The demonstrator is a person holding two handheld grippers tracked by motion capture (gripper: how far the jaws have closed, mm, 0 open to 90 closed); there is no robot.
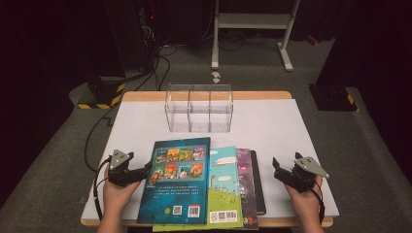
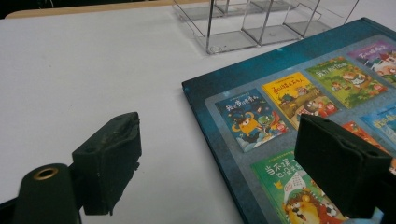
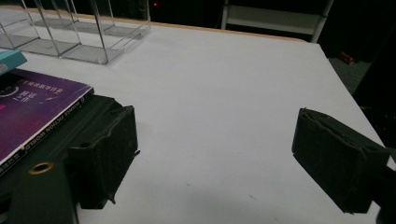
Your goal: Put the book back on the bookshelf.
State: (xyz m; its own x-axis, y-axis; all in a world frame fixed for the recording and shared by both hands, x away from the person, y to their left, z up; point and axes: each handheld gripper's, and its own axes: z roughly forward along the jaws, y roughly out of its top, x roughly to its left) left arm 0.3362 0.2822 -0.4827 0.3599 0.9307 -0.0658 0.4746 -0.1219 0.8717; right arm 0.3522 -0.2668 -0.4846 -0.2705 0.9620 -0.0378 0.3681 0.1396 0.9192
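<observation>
- Teal book (image 1: 176,182) is overlapped at its left edge by one jaw of the left gripper (image 1: 145,171), jaws spread wide, nothing clamped
- Right gripper (image 1: 278,169) is held right of the teal book, jaws apart, empty

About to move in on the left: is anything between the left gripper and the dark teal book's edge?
Nothing visible. The left gripper is open beside the dark teal book, its near edge between the jaws, with bare table under one jaw.

Left tool (image 1: 145,170) and right tool (image 1: 277,167) rest low, jaws wide apart, empty.
</observation>
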